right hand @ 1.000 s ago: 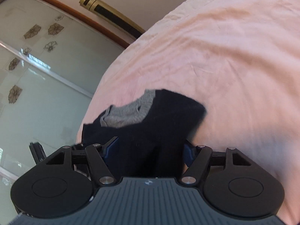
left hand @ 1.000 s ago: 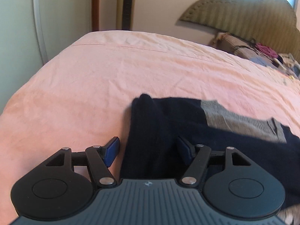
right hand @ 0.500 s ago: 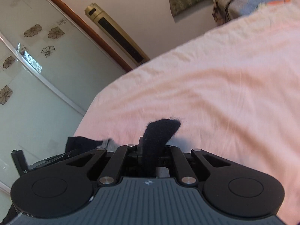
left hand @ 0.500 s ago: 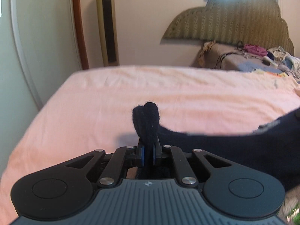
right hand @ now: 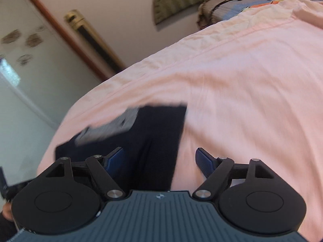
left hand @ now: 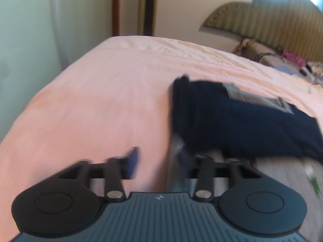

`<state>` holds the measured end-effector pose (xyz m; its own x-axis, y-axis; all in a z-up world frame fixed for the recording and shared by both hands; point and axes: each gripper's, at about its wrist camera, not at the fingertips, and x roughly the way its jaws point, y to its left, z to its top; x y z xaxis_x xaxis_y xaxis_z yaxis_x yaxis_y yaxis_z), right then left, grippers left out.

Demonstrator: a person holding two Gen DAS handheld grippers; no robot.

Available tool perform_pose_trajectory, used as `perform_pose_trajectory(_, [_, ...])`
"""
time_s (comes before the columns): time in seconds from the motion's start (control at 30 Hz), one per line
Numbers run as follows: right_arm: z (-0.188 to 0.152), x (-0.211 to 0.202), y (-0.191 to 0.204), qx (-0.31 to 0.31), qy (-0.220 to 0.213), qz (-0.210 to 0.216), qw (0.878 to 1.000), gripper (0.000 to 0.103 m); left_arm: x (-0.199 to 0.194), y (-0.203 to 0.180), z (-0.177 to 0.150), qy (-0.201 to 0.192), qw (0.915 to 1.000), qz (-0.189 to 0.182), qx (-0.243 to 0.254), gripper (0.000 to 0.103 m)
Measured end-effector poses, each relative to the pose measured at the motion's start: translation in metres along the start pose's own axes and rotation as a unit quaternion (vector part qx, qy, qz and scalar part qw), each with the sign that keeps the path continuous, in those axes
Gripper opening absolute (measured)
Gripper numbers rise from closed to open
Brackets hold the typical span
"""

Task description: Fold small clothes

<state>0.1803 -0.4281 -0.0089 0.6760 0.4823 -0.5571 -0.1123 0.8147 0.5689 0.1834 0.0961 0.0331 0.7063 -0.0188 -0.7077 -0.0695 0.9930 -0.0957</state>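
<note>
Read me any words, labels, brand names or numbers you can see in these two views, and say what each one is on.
No readable text in either view.
Left gripper: small pale emblem on its housing, a mark, not letters.
Right gripper: same emblem, no words.
Dark garment: grey patch, blurred, no lettering legible.
Pink bedsheet: plain.

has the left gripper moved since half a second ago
Yes. The left gripper has backed off the dark garment and shifted left over the pink sheet; its jaws have just been opening, with nothing between them.
</note>
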Motion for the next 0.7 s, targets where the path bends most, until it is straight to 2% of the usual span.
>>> perform_pose_trajectory(0.07, [-0.039, -0.033, -0.005, 0.001, 0.029, 0.023, 0.999, 0.079, -0.042, 0.009, -0.037, 0.005, 0.9994, -0.033, -0.012, 0.076])
perform_pose_trajectory(0.13, [-0.075, -0.069, -0.001, -0.011, 0.036, 0.038, 0.999, 0.079, -0.085, 0.01, -0.076, -0.001, 0.9993, -0.033, -0.017, 0.076])
perform_pose_trajectory(0.2, [-0.103, -0.101, 0.014, -0.038, 0.045, 0.029, 0.998, 0.079, -0.122, -0.002, -0.111, -0.015, 0.9996, -0.014, 0.021, 0.076])
perform_pose_trajectory(0.27, [-0.125, -0.12, 0.025, -0.037, 0.058, 0.038, 0.997, 0.079, -0.153, -0.016, -0.145, -0.035, 0.9972, -0.003, 0.066, 0.076])
perform_pose_trajectory(0.3, [-0.136, -0.127, 0.031, -0.034, 0.068, 0.047, 0.996, 0.079, -0.163, -0.021, -0.156, -0.033, 0.9965, -0.011, 0.076, 0.076])
perform_pose_trajectory(0.43, [-0.171, -0.134, 0.053, -0.04, 0.106, 0.065, 0.991, 0.079, -0.174, -0.029, -0.184, 0.011, 0.9969, -0.048, 0.061, 0.076])
perform_pose_trajectory(0.47, [-0.176, -0.135, 0.056, -0.045, 0.098, 0.064, 0.992, 0.079, -0.173, -0.033, -0.189, 0.015, 0.9969, -0.041, 0.066, 0.064])
perform_pose_trajectory(0.5, [-0.179, -0.136, 0.059, -0.046, 0.096, 0.063, 0.992, 0.079, -0.17, -0.035, -0.19, 0.02, 0.9966, -0.028, 0.074, 0.045])
perform_pose_trajectory(0.53, [-0.181, -0.138, 0.06, -0.043, 0.096, 0.063, 0.992, 0.079, -0.168, -0.037, -0.189, 0.024, 0.9966, -0.017, 0.077, 0.041])
perform_pose_trajectory(0.6, [-0.182, -0.139, 0.059, -0.024, 0.102, 0.069, 0.992, 0.076, -0.169, -0.031, -0.183, 0.033, 0.9975, -0.027, 0.057, 0.025])
perform_pose_trajectory(0.7, [-0.188, -0.144, 0.062, -0.021, 0.12, 0.077, 0.99, 0.073, -0.173, -0.011, -0.176, 0.055, 0.9964, -0.064, -0.001, 0.024])
